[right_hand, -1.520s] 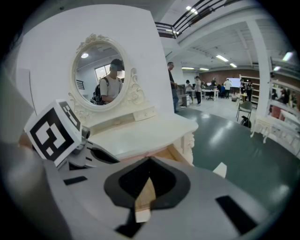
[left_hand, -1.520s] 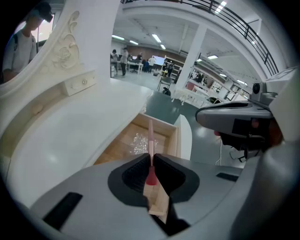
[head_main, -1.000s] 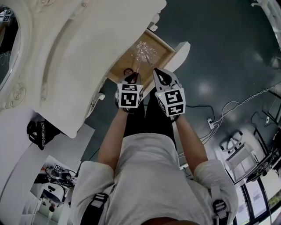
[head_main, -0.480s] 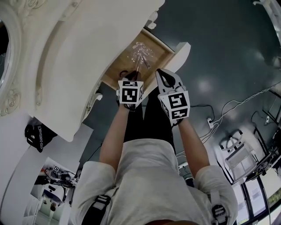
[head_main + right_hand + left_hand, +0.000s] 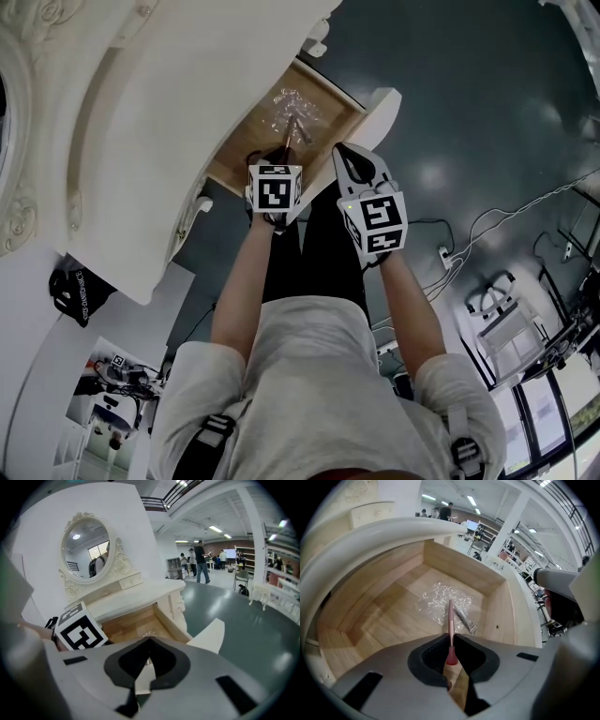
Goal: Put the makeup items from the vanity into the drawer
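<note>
The vanity's wooden drawer stands pulled out. On its floor lie a crinkled clear plastic wrap and a small silver tube. My left gripper points steeply down into the drawer. It is shut on a thin pink makeup stick, whose far end reaches toward the wrap. My right gripper hovers beside it over the drawer's white front, shut with nothing between its jaws.
The white vanity top overhangs the drawer's left side, with an oval mirror behind. Dark green floor lies to the right, with cables and stands on it. People stand far off in the hall.
My left gripper has sunk toward the drawer with the pink stick still in it. The right gripper has drifted slightly and stays shut.
</note>
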The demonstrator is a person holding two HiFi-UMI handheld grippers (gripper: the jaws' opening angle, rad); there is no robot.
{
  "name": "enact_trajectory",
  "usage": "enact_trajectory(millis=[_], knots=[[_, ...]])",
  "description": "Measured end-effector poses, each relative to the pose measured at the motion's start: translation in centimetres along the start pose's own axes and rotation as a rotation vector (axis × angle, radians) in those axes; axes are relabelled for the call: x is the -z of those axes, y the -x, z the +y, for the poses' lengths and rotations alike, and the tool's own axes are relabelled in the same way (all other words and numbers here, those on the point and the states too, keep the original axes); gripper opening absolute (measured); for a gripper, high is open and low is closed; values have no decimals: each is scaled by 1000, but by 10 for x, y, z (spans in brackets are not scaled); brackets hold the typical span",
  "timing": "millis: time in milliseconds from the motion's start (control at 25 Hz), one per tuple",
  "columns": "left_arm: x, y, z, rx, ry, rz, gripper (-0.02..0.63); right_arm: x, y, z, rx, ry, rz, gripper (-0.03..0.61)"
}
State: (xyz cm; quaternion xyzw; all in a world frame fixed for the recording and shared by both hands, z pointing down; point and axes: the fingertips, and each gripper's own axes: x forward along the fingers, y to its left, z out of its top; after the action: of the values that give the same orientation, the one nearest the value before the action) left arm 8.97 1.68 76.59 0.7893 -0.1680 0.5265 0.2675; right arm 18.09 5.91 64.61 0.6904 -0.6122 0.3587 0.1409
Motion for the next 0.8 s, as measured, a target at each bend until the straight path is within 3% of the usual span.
enact_trajectory(millis=[280,480,640,800], knots=[[1,-5,2,-11,4,27,48,0,4,-2,7,-2,6,14],[0,0,-2,11,-4,22,95,-7,7,1,10,9,2,14],[-4,21,-6,5,-18,-10,95,-17,14,7,15,20,-3,14],[-19,62,-4,-16,-89,-79,71,-38,19,21,17,30,-33,14]])
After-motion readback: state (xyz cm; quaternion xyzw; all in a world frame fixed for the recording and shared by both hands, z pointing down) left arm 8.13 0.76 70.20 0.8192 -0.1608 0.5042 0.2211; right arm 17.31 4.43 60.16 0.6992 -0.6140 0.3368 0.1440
